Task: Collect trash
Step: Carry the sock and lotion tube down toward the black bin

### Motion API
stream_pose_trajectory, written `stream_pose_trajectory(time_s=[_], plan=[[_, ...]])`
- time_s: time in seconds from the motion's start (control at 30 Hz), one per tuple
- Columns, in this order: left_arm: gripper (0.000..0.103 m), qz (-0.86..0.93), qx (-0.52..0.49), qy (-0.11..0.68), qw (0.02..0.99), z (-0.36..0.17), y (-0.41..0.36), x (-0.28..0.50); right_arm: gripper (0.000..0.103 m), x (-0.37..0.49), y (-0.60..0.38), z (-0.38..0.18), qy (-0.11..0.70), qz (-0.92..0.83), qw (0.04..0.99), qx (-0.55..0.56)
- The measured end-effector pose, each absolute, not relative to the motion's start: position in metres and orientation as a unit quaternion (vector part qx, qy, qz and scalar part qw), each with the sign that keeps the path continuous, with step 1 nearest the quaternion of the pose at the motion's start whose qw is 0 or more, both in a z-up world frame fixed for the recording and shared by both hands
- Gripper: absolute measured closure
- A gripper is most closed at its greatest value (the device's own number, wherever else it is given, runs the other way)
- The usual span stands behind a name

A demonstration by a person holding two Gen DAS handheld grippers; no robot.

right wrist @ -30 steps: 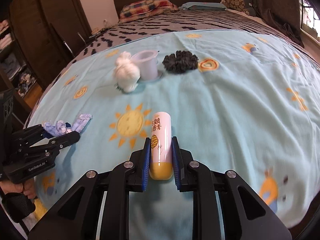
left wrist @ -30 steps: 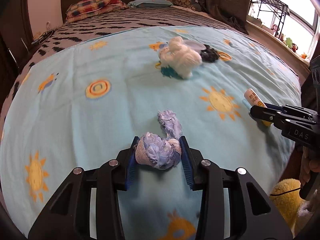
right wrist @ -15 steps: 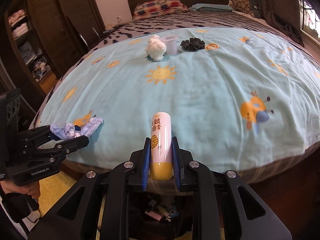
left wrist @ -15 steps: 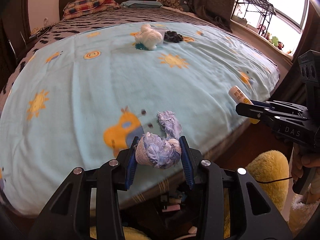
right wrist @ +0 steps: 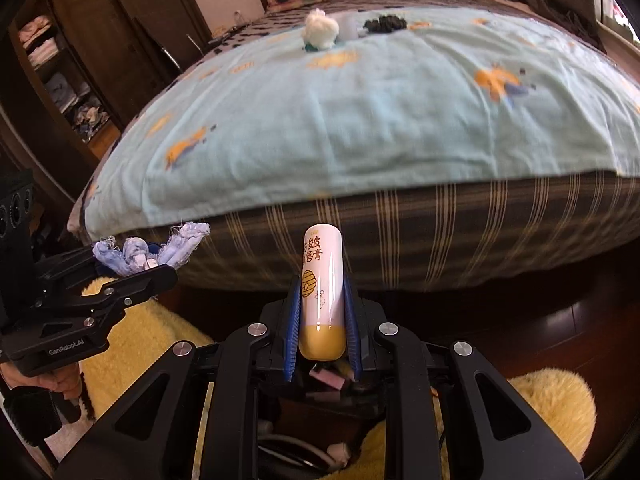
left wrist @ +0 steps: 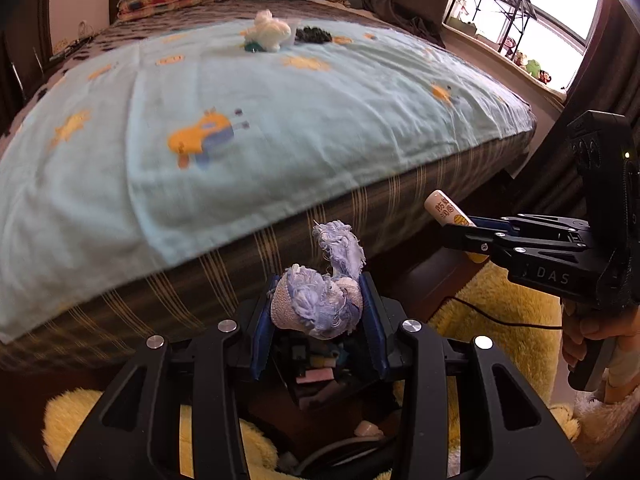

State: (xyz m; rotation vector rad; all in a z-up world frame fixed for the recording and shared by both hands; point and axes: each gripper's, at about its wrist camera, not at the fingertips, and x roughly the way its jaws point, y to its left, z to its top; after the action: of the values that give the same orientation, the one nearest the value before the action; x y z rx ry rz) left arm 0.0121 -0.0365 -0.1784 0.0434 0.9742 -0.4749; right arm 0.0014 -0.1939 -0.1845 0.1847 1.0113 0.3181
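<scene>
Both grippers are loaded, the left gripper clamping a frayed rag and the right gripper a tube, neither binned, while white wad, cup and dark clump wait at twelve o'clock on the bed.

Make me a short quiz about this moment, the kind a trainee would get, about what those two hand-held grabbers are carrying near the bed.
1. What does the left gripper hold?
2. True or false: the right gripper is empty.
3. Which items remain on the blue blanket? A) white wad, clear cup, dark clump; B) nothing.

Key:
1. A frayed blue rag, squeezed between the pads.
2. False: it grips a white and yellow tube.
3. A: the white wad, the clear cup and the dark clump lie at the far end.
</scene>
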Motion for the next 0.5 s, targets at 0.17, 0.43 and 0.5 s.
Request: stream_pose_trajectory(time_s=[0.17, 0.43, 0.5], plan=[[0.065, -0.231, 0.014, 0.494, 0.838, -0.208, -0.041, 0.006, 0.082, -0.005, -0.193, -0.206, 0.507, 0.145, 0.845, 0.089], [0.065, -0.229, 0.017, 0.538, 0.811, -0.252, -0.047, 0.007, 0.082, -0.008, -0.183, -0.234, 0.544, 0.141, 0.823, 0.084], [0.065, -0.23, 0.018, 0.546, 0.806, -0.26, -0.05, 0.008, 0.082, -0.008, -0.18, -0.241, 0.553, 0.142, 0.817, 0.082]])
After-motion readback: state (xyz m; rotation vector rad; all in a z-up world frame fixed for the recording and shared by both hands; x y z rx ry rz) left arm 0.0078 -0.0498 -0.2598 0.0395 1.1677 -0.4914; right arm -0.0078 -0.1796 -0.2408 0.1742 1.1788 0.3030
